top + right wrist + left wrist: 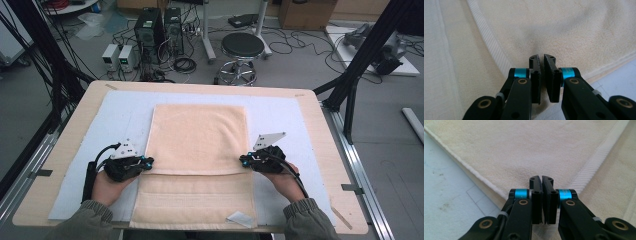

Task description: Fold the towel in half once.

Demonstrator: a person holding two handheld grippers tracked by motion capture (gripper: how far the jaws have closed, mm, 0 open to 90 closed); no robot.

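Cream towel (197, 160) flat on the pale blue mat (285, 120) at mid-bench, far portion folded toward the person so that its woven band edge lies across the lower part. Left tongs (148, 162) at the towel's left edge, right tongs (243, 160) at its right edge, both at the level of that folded edge. Jaws of each pair drawn together, clamped on the towel's upper layer at the corner of the fold.

Around: wooden bench (65, 145) bare along its rim beyond the mat; small white label (240, 218) at the towel's near right corner. Behind the bench, on the floor: black round stool (242, 46), two computer towers (159, 27), cables. Nothing lying between either pair of tongs and the cloth.

High view: overall layout, both hands and sleeves. Left gripper view: left tongs (541, 182) closed over the corner where the hemmed side edge meets the ribbed band, mat (446, 192) beside it. Right gripper view: right tongs (542, 60) nearly touching, cloth puckered just ahead of the tips, ribbed band running away to the left.
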